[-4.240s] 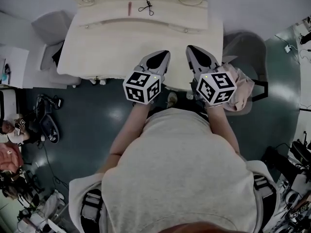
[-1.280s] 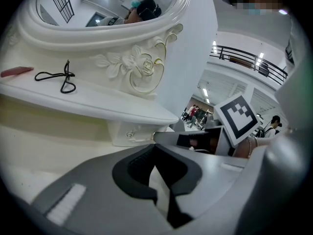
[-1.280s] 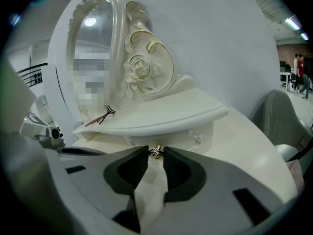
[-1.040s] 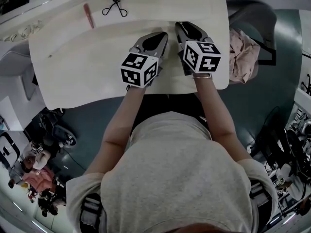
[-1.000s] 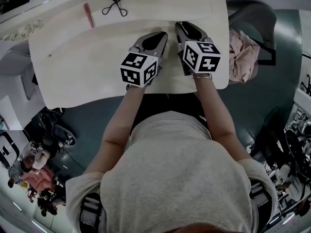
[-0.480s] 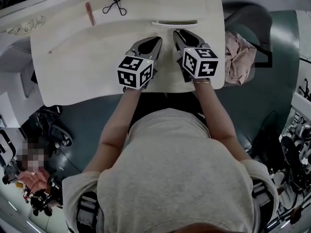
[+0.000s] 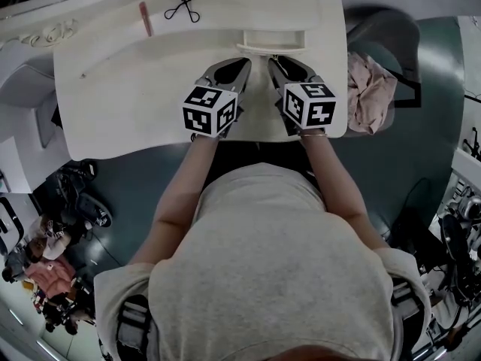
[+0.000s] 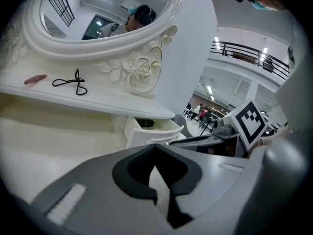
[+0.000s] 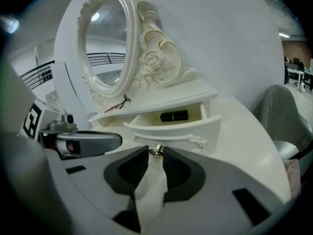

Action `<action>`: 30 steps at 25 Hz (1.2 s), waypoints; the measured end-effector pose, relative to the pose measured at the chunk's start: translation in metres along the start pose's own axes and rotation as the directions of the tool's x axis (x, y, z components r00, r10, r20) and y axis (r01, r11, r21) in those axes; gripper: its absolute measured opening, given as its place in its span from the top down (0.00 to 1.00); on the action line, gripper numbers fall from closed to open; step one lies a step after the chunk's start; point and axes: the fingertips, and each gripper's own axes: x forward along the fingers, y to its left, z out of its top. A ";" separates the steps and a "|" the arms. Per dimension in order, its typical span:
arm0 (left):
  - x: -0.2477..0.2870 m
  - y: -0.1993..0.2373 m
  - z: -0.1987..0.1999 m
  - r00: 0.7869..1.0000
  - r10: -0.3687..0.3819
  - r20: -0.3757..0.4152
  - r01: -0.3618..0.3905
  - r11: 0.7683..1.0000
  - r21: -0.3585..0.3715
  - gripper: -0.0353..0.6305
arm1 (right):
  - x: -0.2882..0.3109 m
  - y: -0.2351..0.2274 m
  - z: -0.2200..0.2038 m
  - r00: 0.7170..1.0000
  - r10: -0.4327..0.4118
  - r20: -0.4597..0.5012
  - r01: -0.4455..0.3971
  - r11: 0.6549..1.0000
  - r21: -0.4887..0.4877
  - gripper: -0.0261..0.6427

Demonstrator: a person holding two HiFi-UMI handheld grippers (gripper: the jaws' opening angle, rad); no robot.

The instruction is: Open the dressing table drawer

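Note:
The cream dressing table (image 7: 135, 89) has a small drawer (image 7: 272, 40) under its back shelf, pulled partly out. In the right gripper view the drawer (image 9: 171, 126) shows a black tube (image 9: 174, 115) inside. My right gripper (image 9: 156, 152) is shut on the drawer's small metal knob (image 9: 156, 150). In the head view the right gripper (image 7: 273, 59) sits just in front of the drawer. My left gripper (image 7: 246, 60) is beside it, shut and holding nothing. In the left gripper view, the left gripper (image 8: 155, 146) points past the drawer (image 8: 154, 130), which lies ahead.
An eyelash curler (image 7: 180, 4) and a pink stick (image 7: 145, 18) lie on the back shelf, left of the drawer. The oval mirror (image 9: 105, 48) rises behind. A grey chair with pink cloth (image 7: 370, 81) stands right of the table. People sit at the lower left (image 7: 30, 269).
The drawer has slid further out toward me since half a second ago, with the right gripper drawing back on its knob. The left gripper has stayed beside it.

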 end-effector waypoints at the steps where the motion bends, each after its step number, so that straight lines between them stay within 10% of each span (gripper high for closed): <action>1: -0.001 -0.001 -0.001 1.000 -0.001 -0.001 0.001 1.000 0.000 0.93 | -0.001 0.001 -0.001 1.000 0.001 -0.001 -0.001 1.000 0.000 0.81; 30: -0.012 -0.008 0.009 0.999 -0.007 0.044 0.007 1.000 -0.007 0.93 | -0.017 0.017 -0.005 0.999 0.044 -0.020 -0.045 0.998 -0.047 0.80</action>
